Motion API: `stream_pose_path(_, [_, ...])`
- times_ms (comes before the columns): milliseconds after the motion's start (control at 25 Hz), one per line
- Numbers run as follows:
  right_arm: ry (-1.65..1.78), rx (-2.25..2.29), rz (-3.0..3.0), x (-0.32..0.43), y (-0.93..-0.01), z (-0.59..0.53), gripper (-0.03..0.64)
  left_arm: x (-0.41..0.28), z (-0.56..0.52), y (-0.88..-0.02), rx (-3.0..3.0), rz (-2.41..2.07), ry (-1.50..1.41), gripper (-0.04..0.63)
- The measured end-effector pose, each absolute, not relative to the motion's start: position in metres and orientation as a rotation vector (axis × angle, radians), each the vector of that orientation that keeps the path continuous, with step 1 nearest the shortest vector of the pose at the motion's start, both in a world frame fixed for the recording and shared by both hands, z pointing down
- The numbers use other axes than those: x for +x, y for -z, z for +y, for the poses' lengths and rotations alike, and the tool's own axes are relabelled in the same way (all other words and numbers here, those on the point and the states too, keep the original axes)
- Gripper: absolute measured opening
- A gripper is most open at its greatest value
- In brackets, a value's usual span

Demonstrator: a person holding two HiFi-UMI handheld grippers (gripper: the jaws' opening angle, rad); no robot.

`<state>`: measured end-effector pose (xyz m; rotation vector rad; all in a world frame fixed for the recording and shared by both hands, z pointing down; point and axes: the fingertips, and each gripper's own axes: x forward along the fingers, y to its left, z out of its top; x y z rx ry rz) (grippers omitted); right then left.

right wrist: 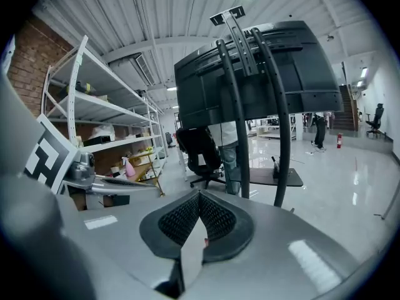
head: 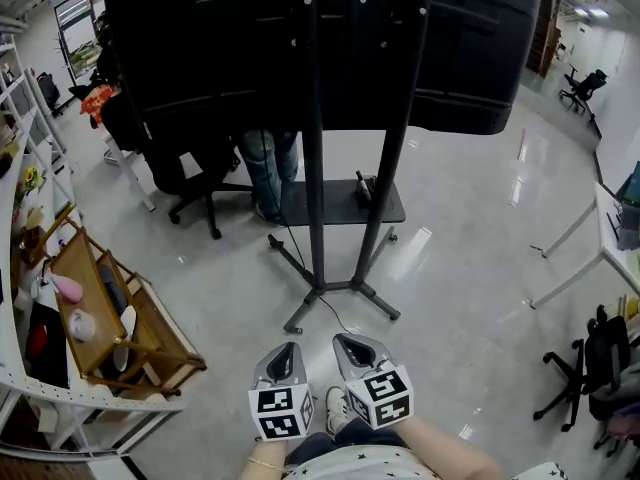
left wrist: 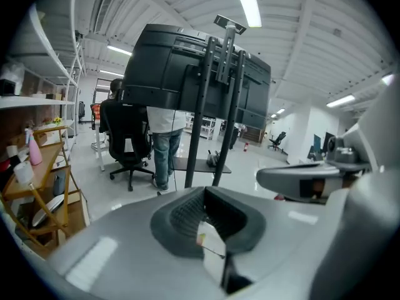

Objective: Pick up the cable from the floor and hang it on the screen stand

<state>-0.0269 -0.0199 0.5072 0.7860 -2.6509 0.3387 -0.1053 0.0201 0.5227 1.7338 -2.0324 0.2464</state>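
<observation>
A thin black cable (head: 341, 320) lies on the grey floor by the base of the screen stand (head: 316, 188), which carries a big black screen (head: 330, 38). My left gripper (head: 286, 351) and right gripper (head: 351, 342) hang side by side low in the head view, close to my body and short of the stand's feet. Both are shut with nothing between their pads. The left gripper view shows its shut tips (left wrist: 204, 196) pointing at the stand (left wrist: 199, 117). The right gripper view shows the same for its tips (right wrist: 199, 196) and the stand (right wrist: 236, 117).
A person in jeans (head: 268, 168) stands behind the screen beside a black office chair (head: 200, 183). A low black platform (head: 340, 203) sits at the stand's foot. A wooden rack (head: 120, 318) and white shelving (head: 20, 168) line the left; tables (head: 600, 238) and a chair (head: 590, 368) stand at right.
</observation>
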Motion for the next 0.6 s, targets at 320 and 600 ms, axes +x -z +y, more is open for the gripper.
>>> stream_pose_path(320, [-0.384, 0.676, -2.550, -0.095, -0.561, -0.115, 0.000, -0.179, -0.054, -0.555, 1.589, -2.083, -0.288, 0.008])
stream_pose_path(600, [-0.406, 0.738, -2.469, -0.165, -0.662, -0.216, 0.054, -0.235, -0.136, -0.642, 1.595, -2.006, -0.308, 0.008])
